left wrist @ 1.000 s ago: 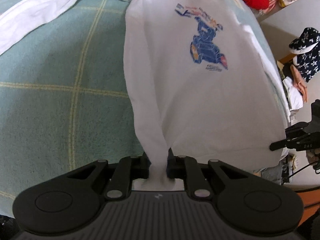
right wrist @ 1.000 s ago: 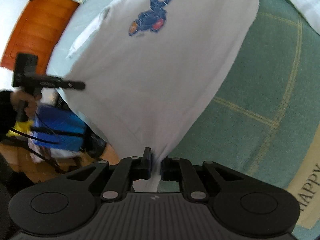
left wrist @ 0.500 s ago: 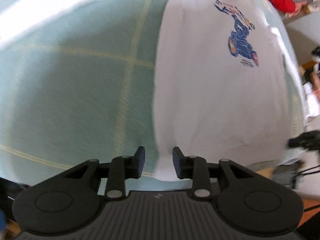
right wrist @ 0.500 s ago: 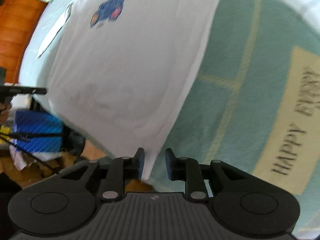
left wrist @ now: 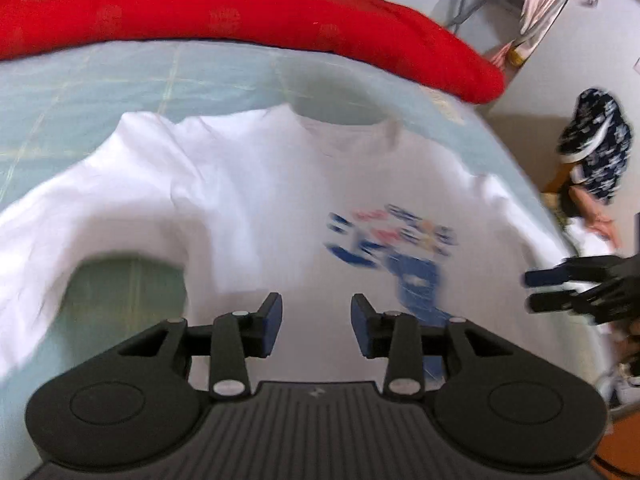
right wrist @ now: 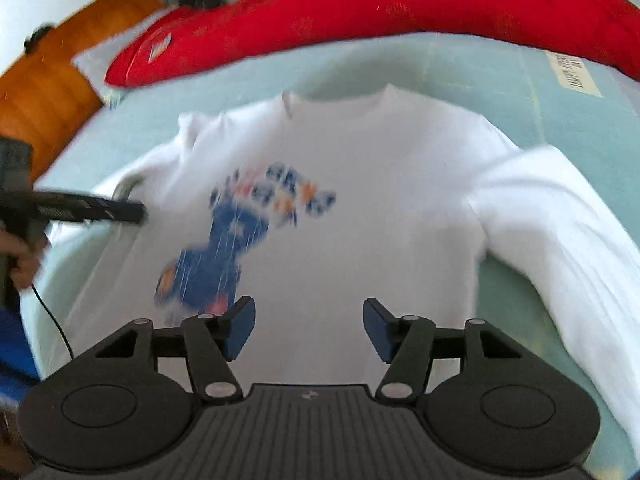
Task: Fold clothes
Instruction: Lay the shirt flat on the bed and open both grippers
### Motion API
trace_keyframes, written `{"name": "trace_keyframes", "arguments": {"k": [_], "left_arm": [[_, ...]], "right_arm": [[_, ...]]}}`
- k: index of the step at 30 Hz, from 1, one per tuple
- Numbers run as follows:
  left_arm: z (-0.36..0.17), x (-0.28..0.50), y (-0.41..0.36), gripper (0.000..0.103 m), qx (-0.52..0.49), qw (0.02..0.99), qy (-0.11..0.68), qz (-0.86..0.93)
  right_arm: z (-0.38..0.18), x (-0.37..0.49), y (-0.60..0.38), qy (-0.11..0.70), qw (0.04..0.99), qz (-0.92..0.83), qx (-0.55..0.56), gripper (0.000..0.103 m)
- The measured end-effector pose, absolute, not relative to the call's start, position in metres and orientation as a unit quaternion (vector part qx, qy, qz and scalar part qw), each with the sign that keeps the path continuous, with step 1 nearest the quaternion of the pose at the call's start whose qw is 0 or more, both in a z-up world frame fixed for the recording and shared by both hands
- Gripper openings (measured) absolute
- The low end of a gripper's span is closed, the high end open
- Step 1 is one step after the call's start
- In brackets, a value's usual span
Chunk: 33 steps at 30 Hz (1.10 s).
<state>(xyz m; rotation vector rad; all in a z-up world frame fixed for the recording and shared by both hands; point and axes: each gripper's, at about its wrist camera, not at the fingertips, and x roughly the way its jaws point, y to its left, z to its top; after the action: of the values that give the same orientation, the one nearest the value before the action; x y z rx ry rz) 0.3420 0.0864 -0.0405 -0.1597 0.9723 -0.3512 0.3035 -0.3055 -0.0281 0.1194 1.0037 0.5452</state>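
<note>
white sweatshirt (left wrist: 256,184) lies flat on the bed (left wrist: 120,80), print up. left claw (left wrist: 316,330) and right claw (right wrist: 308,330) have just been opening — both apart, empty. next: pinch sleeve + shoulder, fold inward evenly.

A bed under a pale green checked cover (left wrist: 120,80) fills the room, a long red bolster (right wrist: 400,8) across its head at twelve o'clock, an orange wooden board (right wrist: 48,92) at ten, and grey floor (left wrist: 532,96) at two.
</note>
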Motion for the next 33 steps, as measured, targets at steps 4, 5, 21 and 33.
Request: {"name": "trace_keyframes", "arguments": {"k": [4,5,21,33], "left_arm": [[-0.056,0.348,0.109,0.031,-0.106,0.862,0.474,-0.148],[-0.054,0.344,0.113,0.031,-0.098,0.861,0.479,-0.141],[-0.014,0.362,0.079,0.045,-0.098,0.861,0.447,-0.224],[-0.044,0.360,0.119,0.034,-0.067,0.858,0.486,-0.155]], "right_arm": [[-0.055,0.329,-0.311,0.481,0.845,0.228,0.054,0.066],[-0.060,0.331,-0.318,0.485,0.845,0.219,0.050,0.066],[-0.031,0.339,-0.316,0.446,0.864,0.216,0.088,0.080],[-0.050,0.341,-0.375,0.477,0.860,0.145,0.108,0.082]]}}
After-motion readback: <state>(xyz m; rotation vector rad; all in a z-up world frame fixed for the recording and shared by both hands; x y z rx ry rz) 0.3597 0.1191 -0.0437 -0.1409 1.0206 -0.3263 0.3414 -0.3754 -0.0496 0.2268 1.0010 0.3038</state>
